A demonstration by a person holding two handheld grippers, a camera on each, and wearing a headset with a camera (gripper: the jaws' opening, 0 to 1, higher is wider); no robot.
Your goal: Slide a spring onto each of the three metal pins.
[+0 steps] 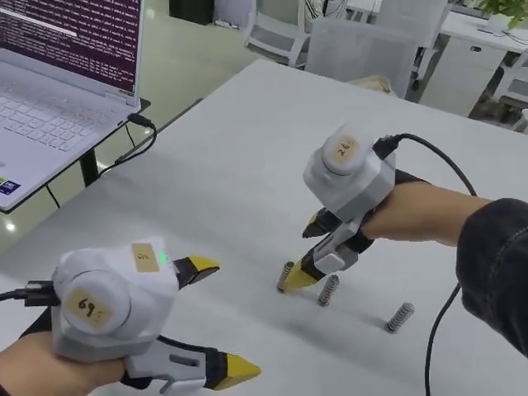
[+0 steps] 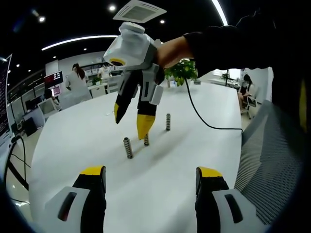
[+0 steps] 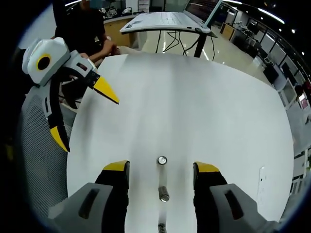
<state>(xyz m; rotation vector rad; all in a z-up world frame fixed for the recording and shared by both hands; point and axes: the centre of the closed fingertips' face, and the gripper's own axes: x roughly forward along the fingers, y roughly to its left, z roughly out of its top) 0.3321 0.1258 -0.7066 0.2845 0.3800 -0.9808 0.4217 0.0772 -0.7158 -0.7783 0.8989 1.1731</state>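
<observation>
Three small coiled springs stand upright in a row on the white table [image 1: 247, 148]: one [image 1: 285, 276], a second [image 1: 328, 289] and a third [image 1: 399, 317]. From the left gripper view they appear as spring one [image 2: 128, 147], two [image 2: 146, 140] and three [image 2: 168, 122]. My right gripper [image 1: 307, 252] points down over the leftmost two, open, one yellow tip close beside them. Looking down its jaws [image 3: 161, 167], a round metal top [image 3: 162, 160] sits between the tips, another [image 3: 164, 194] below it. My left gripper [image 1: 220, 315] hovers open at the near left, holding nothing.
An open laptop [image 1: 58, 74] sits on a side stand at the far left, its cable [image 1: 140, 140] hanging near the table edge. The right gripper's black cable [image 1: 450, 313] trails over the table's right side. Chairs and desks stand beyond the far edge.
</observation>
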